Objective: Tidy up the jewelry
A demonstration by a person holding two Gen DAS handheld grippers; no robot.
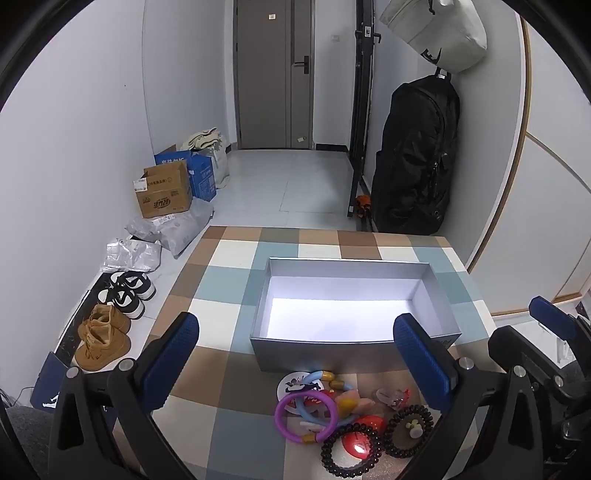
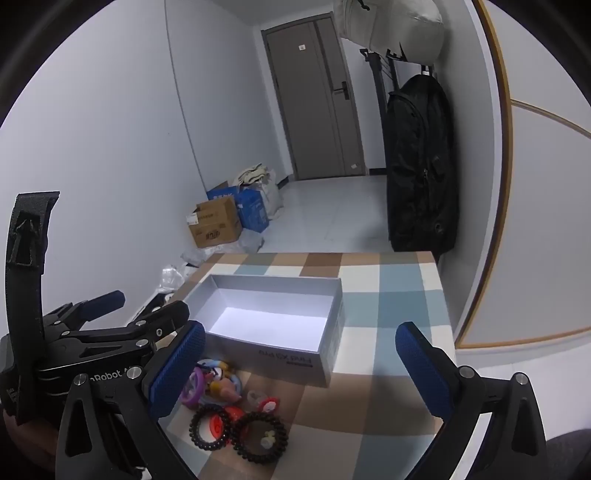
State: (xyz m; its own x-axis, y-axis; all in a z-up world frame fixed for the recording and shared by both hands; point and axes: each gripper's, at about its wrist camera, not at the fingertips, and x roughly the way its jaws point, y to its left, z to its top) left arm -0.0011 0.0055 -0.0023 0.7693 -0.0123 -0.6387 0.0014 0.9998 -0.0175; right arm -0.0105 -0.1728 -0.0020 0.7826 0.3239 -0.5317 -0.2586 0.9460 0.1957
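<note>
An open silver box (image 1: 347, 261) (image 2: 275, 281) stands empty on the checkered tablecloth (image 1: 221, 373). In front of it lies a small heap of jewelry: a purple ring (image 1: 280, 417) (image 2: 194, 386), blue and yellow bangles (image 1: 332, 380), two black coil hair ties (image 1: 351, 450) (image 2: 260, 437) and red pieces (image 2: 267, 404). My left gripper (image 1: 295, 325) hangs open above the heap, nothing between its blue pads. My right gripper (image 2: 301, 328) is open too, just right of the heap, facing the box. The left gripper (image 2: 153, 301) also shows at the right wrist view's left edge.
Left of the table, shoes (image 1: 107, 339), grey parcel bags (image 1: 173, 229) and cardboard boxes (image 1: 164, 192) sit on the floor. A black backpack (image 1: 413, 158) hangs beyond the far right corner, below a pale bag (image 1: 436, 29). A wall runs close along the table's right side.
</note>
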